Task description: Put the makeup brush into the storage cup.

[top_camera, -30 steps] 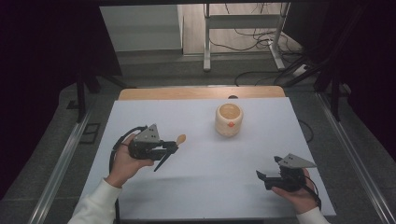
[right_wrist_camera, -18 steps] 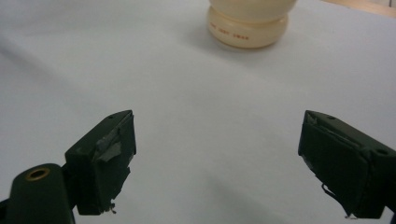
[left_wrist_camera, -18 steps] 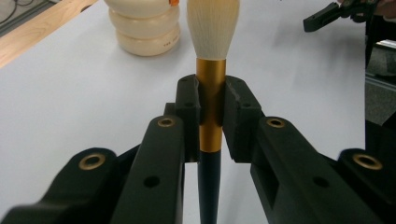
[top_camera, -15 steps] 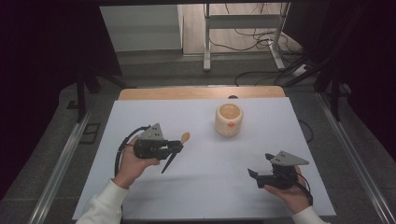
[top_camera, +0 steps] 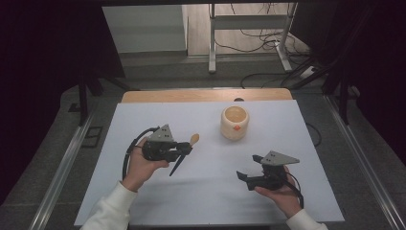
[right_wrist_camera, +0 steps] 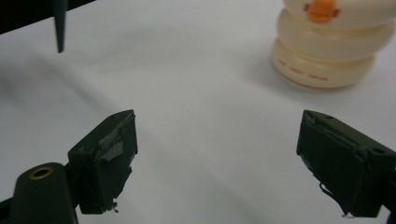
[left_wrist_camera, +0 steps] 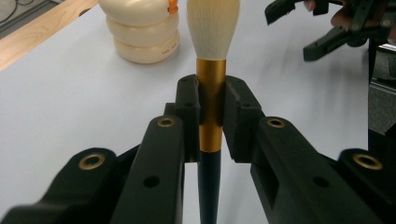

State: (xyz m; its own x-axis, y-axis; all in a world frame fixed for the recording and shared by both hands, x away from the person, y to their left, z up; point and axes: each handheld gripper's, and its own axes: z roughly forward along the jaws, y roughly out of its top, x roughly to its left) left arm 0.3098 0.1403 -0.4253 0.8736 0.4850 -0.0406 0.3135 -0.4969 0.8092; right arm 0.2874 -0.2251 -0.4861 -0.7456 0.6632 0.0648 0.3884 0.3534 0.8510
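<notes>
From above, at about 8 o'clock on the white table (top_camera: 210, 191), the left tongs (top_camera: 184, 149) are clamped on a brush (top_camera: 183, 153), its pale tuft pointing toward 1 o'clock and its dark handle slanting down toward 7 o'clock, clear of the surface. At 12 o'clock from the table's middle stands a cream ribbed pot (top_camera: 234, 123) with an orange mark on its side, well apart from the brush. At about 4 o'clock the right tongs (top_camera: 245, 176) are spread wide with nothing between them, pointing toward 9 o'clock.

Along the left tongs (left_wrist_camera: 211, 119), both pads grip the brush's gold ferrule (left_wrist_camera: 210, 102); the cream bristles (left_wrist_camera: 212, 23) stand at 12 o'clock, the dark handle (left_wrist_camera: 208, 186) runs down to 6 o'clock. The pot (left_wrist_camera: 142, 32) sits at 11 o'clock, the other tongs (left_wrist_camera: 327, 28) at 2 o'clock.

Along the right tongs (right_wrist_camera: 217, 163), the jaws stand far apart over bare table (right_wrist_camera: 196, 93), holding nothing. The pot (right_wrist_camera: 327, 46) is at 1 o'clock, the brush's handle tip (right_wrist_camera: 60, 25) at 10 o'clock.
</notes>
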